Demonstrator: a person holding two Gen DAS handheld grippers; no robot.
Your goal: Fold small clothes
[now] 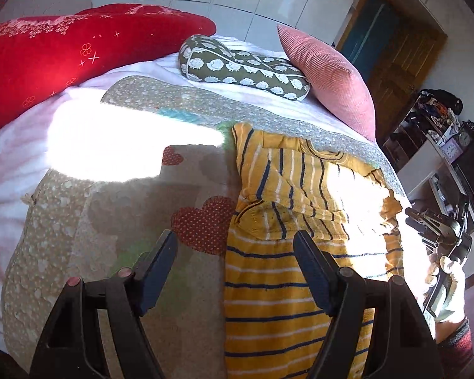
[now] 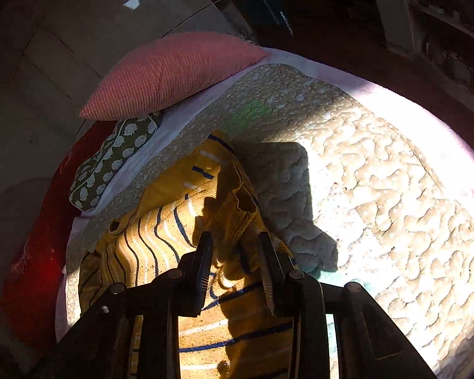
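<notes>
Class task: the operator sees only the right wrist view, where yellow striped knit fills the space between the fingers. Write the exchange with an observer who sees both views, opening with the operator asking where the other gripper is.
Observer: The left gripper hangs open over the yellow striped sweater's left edge, gripping nothing.
Operator: Is the sweater partly folded on that side?
Observer: Yes, the left sleeve lies folded across the body.
Operator: What is under the sweater there?
Observer: A patchwork quilt with red dotted heart patches, one right beside the sweater's edge.
Operator: Does my gripper show from there?
Observer: Yes, the right gripper sits at the sweater's right edge, in a white-gloved hand.
</notes>
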